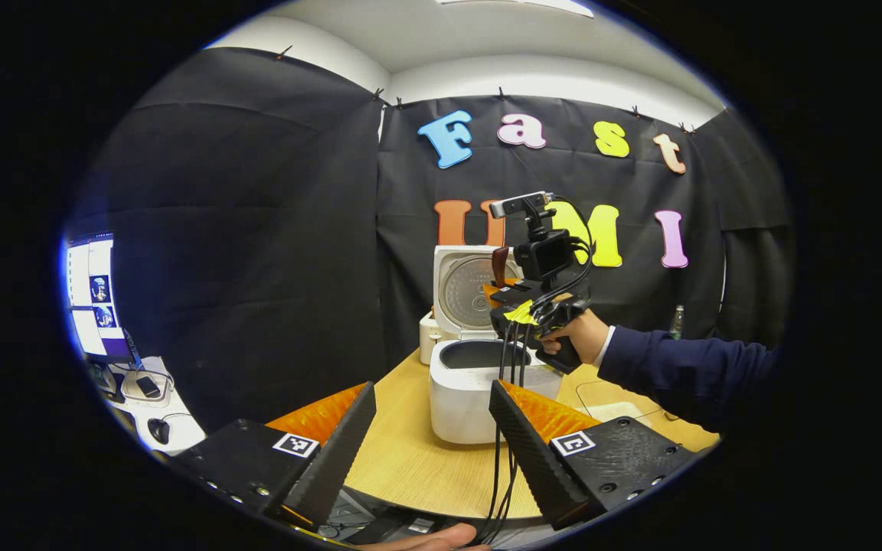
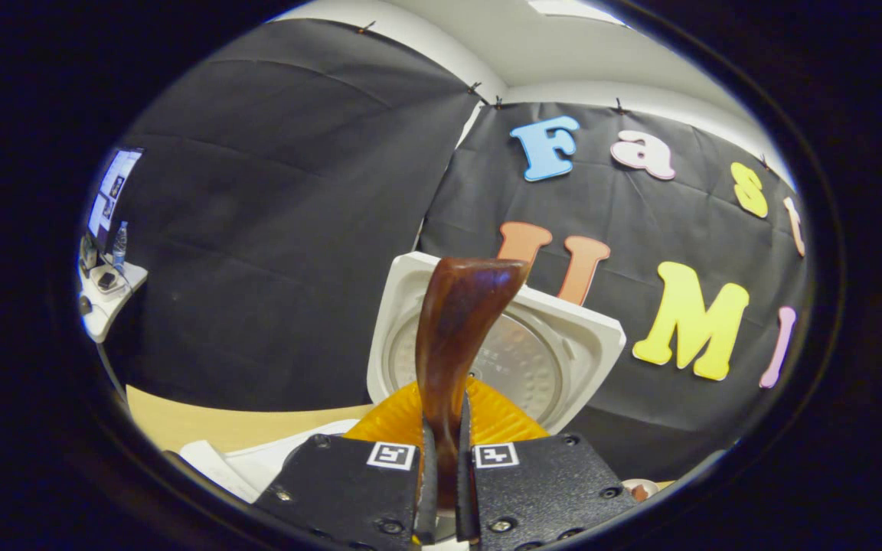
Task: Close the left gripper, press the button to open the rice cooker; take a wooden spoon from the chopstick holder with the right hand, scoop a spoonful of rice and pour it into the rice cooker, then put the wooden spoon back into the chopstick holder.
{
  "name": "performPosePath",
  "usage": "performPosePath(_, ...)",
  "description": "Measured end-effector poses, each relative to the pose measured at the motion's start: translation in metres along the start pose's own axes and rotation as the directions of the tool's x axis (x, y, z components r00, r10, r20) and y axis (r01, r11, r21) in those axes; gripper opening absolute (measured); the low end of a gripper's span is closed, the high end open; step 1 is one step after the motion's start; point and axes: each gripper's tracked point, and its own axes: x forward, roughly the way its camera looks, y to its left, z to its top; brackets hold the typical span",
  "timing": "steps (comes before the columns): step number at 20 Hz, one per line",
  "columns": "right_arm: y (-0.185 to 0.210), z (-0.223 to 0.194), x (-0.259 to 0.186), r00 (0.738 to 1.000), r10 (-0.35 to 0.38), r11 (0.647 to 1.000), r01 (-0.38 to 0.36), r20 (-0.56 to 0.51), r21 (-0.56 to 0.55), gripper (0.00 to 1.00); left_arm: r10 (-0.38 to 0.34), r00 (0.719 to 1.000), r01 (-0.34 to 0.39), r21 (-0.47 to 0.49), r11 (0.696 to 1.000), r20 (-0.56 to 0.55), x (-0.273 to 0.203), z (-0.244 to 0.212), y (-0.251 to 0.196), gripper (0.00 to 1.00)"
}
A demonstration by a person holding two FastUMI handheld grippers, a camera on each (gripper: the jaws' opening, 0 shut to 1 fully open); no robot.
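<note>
above the open white rice cooker (image 1: 479,383) on the round pale wooden surface (image 1: 410,459), the right gripper (image 2: 441,459) has its fingers pressed narrow on the handle of a dark brown wooden spoon (image 2: 460,321), whose end rises in front of the cooker's raised lid (image 2: 563,337). the left gripper (image 1: 429,428) hangs back with its fingers wide and holding nothing. i judge the thin grip could let the spoon twist, so rice spills outside the pot.
</note>
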Motion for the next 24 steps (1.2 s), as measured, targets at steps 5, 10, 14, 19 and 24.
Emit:
performPosePath(5, -0.044, 0.008, -0.033, 0.998, -0.053, 0.998, 0.053, 0.013, 0.02, 0.15, -0.007, 1.0, 0.007, -0.008, 1.0, 0.016, 0.003, 0.008, -0.008, 0.95)
performPosePath(10, -0.093, 0.004, -0.091, 0.996, -0.084, 0.988, 0.086, -0.018, 0.128, 0.15, -0.033, 0.999, 0.033, -0.004, 0.999, 0.027, 0.011, 0.013, -0.024, 0.95)
performPosePath(14, -0.141, 0.004, -0.144, 0.991, -0.134, 0.973, 0.135, -0.019, 0.187, 0.15, -0.068, 0.996, 0.069, -0.015, 0.998, 0.051, 0.018, 0.023, -0.043, 0.94)
performPosePath(19, -0.201, -0.023, -0.208, 0.969, -0.216, 0.923, 0.244, -0.122, 0.299, 0.16, -0.115, 0.99, 0.118, -0.025, 0.993, 0.08, 0.035, 0.034, -0.077, 0.93)
performPosePath(24, -0.266, -0.05, -0.273, 0.936, -0.302, 0.866, 0.349, -0.182, 0.357, 0.16, -0.159, 0.979, 0.161, -0.004, 0.987, 0.127, 0.047, 0.05, -0.11, 0.93)
